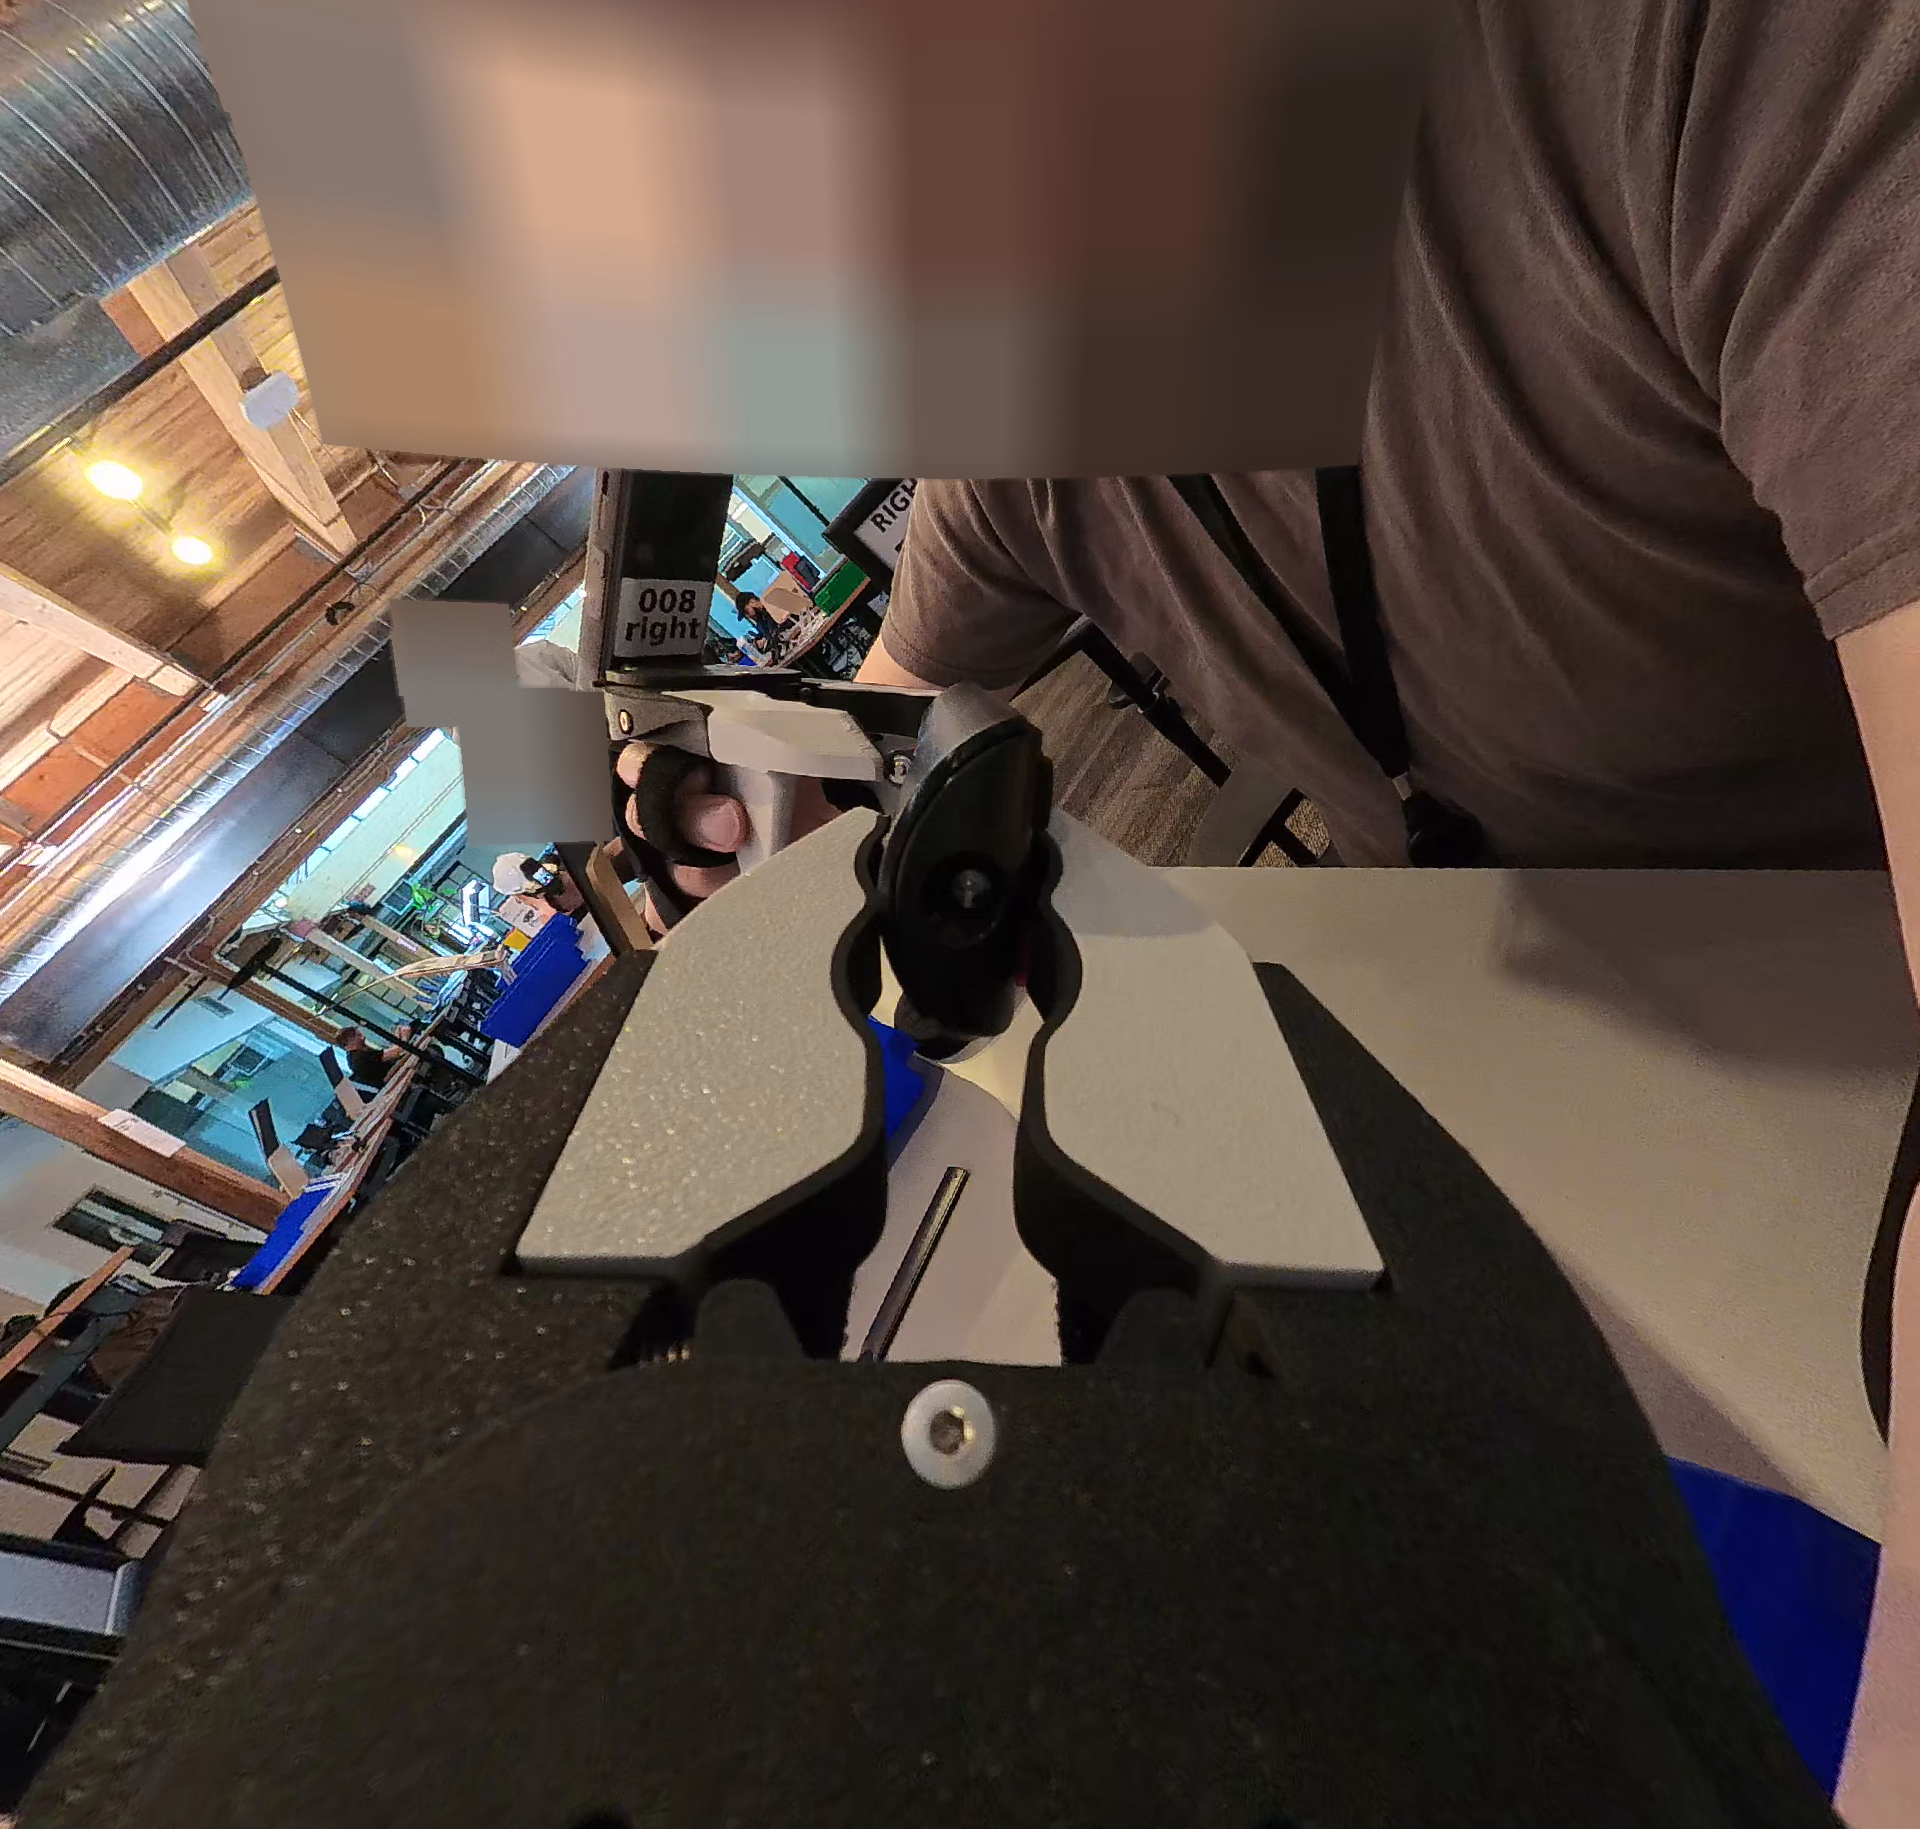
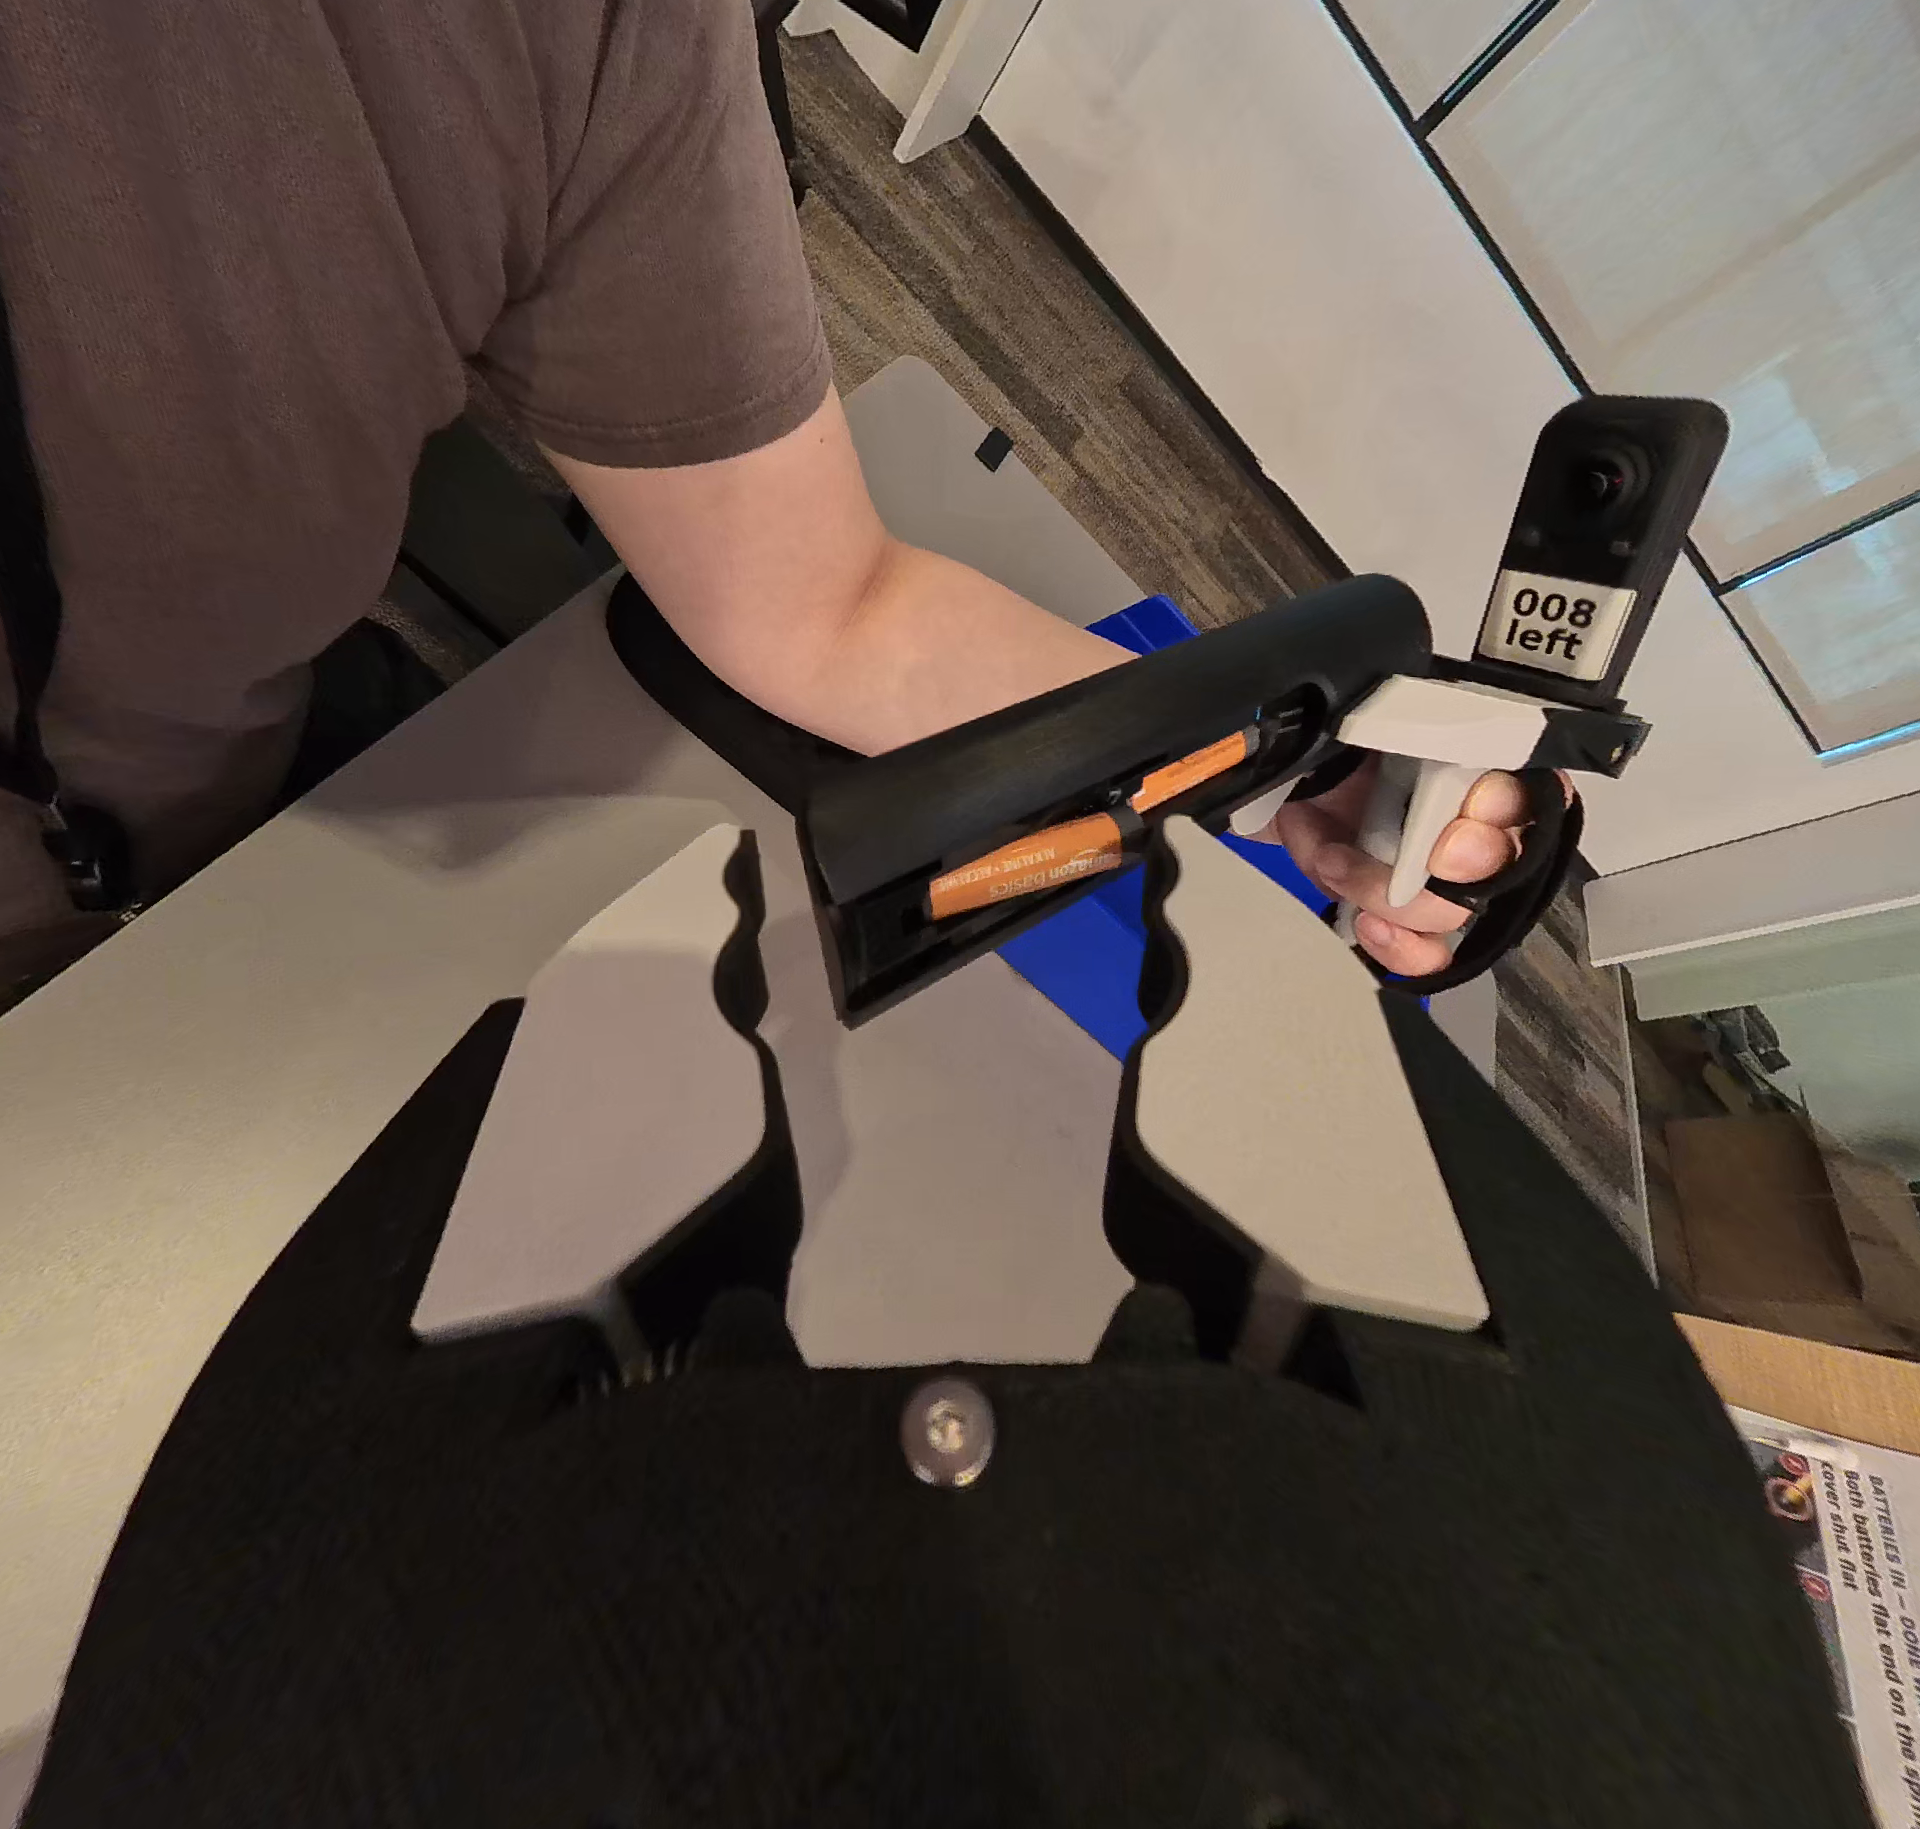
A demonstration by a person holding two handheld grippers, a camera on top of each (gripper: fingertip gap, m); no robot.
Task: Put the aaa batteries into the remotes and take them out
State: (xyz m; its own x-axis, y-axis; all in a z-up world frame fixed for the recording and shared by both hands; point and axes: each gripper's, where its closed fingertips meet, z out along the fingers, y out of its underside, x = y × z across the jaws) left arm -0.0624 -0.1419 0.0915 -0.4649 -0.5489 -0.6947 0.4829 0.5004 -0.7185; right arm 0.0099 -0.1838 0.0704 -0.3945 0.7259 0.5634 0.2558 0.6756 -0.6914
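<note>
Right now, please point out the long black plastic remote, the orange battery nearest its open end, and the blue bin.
black remote (image 2: 1091, 730), right wrist view, on its upper side wall.
orange battery (image 2: 1023, 867), right wrist view, mid-body.
blue bin (image 2: 1070, 958), right wrist view, on its wall below the remote.

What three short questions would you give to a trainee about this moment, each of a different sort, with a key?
1. True or false: the right tongs are shut on a battery.
2. What do the left tongs hold? A: a screwdriver. B: the black remote. C: nothing.
3. How many orange batteries show in the open compartment of the remote, as the right wrist view shows it?

Key:
1. False. Their fingers stand apart and hold nothing.
2. B. The remote is clamped between them, off the table.
3. Two, end to end.
</note>
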